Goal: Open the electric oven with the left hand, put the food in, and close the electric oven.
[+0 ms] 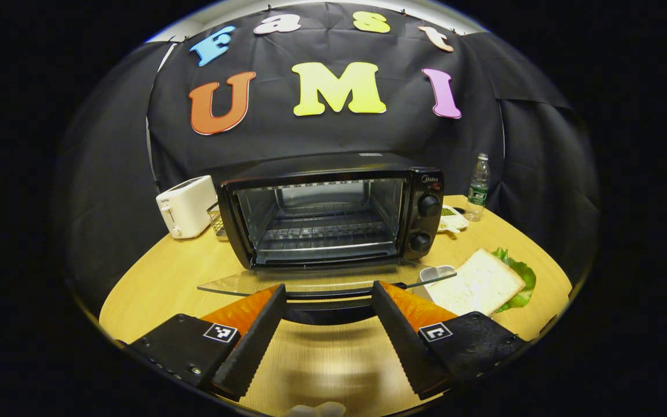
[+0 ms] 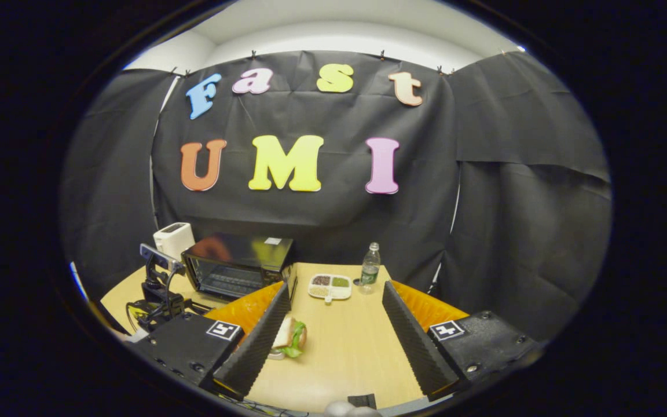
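The black electric oven (image 1: pixel 333 208) stands on the wooden table (image 1: pixel 160 289) with its glass door (image 1: pixel 322 281) folded down flat and an empty wire rack (image 1: pixel 325 229) inside. My left gripper (image 1: pixel 327 288) is open, and the door's dark handle (image 1: pixel 325 313) lies between its spread fingers without being pressed. The food, a slice of bread on lettuce (image 1: pixel 478 281), lies on the table right of the door. In the right gripper view the same sandwich (image 2: pixel 292 336) sits by the inner side of my open right gripper's (image 2: pixel 336 286) left finger. The oven (image 2: pixel 235 266) is farther off to its left.
A white toaster (image 1: pixel 186 205) stands left of the oven. A water bottle (image 1: pixel 477 186) and a divided white tray (image 2: pixel 329 286) of small foods stand behind the sandwich. A small white dish (image 1: pixel 436 271) sits at the door's right corner. The other gripper (image 2: pixel 157 284) is at the oven's front.
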Tool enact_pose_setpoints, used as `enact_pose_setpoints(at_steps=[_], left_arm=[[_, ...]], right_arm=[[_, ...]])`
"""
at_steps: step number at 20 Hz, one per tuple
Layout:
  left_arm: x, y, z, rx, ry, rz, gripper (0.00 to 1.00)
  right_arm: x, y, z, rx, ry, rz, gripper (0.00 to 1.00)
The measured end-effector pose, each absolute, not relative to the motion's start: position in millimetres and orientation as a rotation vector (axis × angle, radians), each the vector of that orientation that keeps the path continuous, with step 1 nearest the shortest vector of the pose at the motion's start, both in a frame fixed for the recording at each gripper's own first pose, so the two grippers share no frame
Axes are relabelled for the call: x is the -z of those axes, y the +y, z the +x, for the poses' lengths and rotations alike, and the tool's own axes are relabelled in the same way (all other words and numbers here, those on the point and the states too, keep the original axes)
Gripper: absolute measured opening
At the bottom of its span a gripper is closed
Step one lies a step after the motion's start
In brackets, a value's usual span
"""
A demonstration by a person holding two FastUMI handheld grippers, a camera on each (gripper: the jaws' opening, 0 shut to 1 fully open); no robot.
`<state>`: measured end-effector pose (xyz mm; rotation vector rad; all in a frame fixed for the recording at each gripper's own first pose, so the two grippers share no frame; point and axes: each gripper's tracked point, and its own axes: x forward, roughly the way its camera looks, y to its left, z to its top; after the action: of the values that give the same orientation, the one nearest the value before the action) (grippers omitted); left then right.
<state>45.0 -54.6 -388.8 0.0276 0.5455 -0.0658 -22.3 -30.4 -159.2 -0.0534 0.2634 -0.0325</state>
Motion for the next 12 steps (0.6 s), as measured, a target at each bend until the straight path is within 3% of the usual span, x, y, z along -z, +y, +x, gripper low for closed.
enact_pose_setpoints(at_steps=[9, 12], left_arm=[[454, -61, 15, 0.059, 0.696, -0.009, 0.94], [456, -61, 13, 0.067, 0.685, 0.022, 0.95]], right_arm=[[213, -27, -29, 0.012, 0.354, -0.062, 1.0], [221, -29, -30, 0.009, 0.366, -0.067, 1.0]])
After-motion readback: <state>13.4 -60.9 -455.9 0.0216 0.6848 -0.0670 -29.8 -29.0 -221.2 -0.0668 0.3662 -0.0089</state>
